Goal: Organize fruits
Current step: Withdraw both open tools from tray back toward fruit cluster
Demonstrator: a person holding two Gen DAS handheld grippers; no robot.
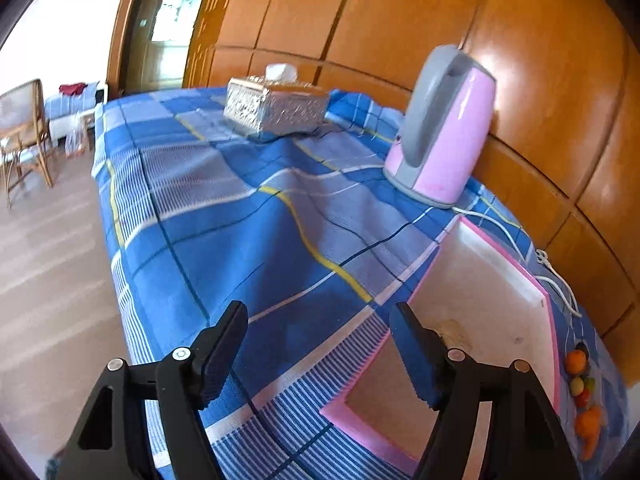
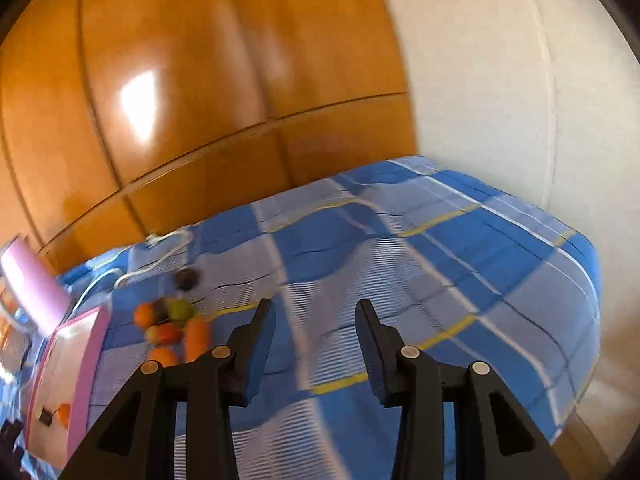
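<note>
Wall: I see glossy orange wood panelling [image 1: 420,20] beyond both pairs of jaws, behind the table.
Table: the blue checked cloth [image 1: 224,216] fills the ground under and ahead of both grippers.
Tray: the pink-rimmed white tray [image 1: 536,284] lies under my left gripper's right-hand finger and runs ahead of it. In the left view its floor looks bare apart from a brownish stain. In the right view the same tray sits far to the left of the jaws, with a small orange piece and a dark bit on its near end; that view is smeared, so I cannot say what they are.
Kettle: a pink and grey kettle [image 1: 444,128] stands well ahead and right of the left jaws, its white cord [image 1: 520,248] trailing past the tray's far side.
Tissue box: a silver box [image 1: 276,108] sits far ahead of the left jaws; only the left view shows it.
Fruit: the heap [image 2: 172,328] lies on the cloth just left of the right jaws, beside the tray and outside it. The left view catches it only at its right edge.
Left gripper [image 1: 320,356]: released, fingers wide, nothing between them.
Right gripper [image 2: 316,352]: parted over bare cloth, grasping nothing.
</note>
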